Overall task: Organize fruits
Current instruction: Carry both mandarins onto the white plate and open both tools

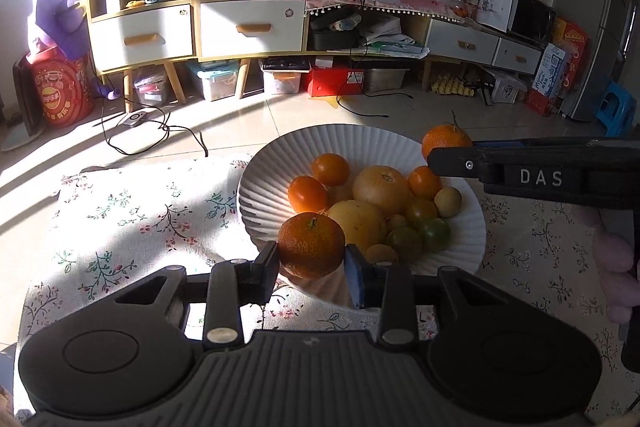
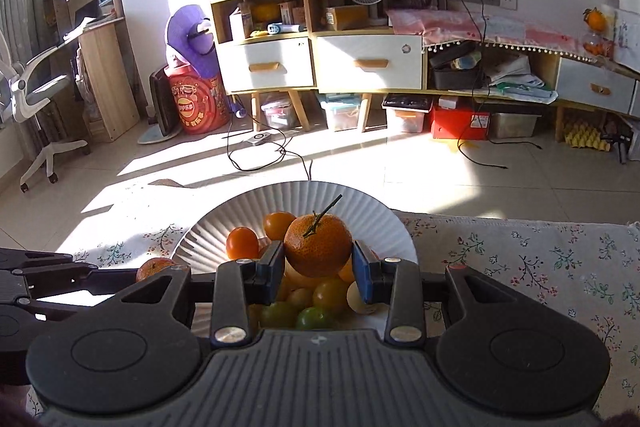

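Fruits: small orange mandarin (image 1: 311,245) clamped in left gripper (image 1: 312,267) above near rim of white ribbed ceramic plate (image 1: 280,155). Stemmed orange mandarin (image 2: 318,243) clamped in right gripper (image 2: 318,269) over piled orange, yellow and green fruit (image 1: 384,211).

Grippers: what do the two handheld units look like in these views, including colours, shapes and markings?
Both are matte black. The left gripper and the right gripper each have a ribbed grey-black deck flanked by two round discs, silver pivot screws on the linkage arms, and blue pads inside the jaws. Seen side-on from the left wrist view, the right unit carries white "DAS" lettering. No cables or sleeves show.
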`<state>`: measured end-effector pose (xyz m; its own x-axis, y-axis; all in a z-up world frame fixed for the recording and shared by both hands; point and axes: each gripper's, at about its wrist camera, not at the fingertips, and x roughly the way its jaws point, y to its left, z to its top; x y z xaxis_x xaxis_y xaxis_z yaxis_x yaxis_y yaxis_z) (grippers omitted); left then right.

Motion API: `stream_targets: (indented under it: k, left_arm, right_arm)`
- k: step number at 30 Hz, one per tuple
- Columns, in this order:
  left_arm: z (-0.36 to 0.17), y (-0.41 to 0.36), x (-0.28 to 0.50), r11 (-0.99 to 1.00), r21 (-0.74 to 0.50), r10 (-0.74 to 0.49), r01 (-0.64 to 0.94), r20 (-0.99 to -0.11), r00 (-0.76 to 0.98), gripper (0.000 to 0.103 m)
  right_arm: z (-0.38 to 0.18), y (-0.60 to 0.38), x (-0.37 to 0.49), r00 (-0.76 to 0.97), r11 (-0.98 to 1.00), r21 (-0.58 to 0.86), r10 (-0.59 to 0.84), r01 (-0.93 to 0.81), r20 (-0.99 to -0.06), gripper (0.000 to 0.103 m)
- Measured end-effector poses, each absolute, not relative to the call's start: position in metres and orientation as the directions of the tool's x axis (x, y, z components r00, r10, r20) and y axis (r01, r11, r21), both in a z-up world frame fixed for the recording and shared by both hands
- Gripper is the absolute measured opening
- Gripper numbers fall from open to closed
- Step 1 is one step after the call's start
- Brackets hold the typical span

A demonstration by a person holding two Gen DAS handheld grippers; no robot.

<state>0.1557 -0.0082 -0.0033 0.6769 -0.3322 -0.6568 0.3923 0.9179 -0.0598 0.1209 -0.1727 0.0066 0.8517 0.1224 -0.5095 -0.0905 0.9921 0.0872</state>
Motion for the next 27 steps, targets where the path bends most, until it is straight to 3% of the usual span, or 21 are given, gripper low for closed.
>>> stream_targets:
  k: [27]
  left_arm:
    - [-0.017,-0.006,0.179,0.9,-0.107,-0.388,0.422,-0.636,0.667,0.026]
  right_arm:
    - [-0.009,-0.165,0.178,0.825,0.994,0.094,0.098,-0.055,-0.557,0.032]
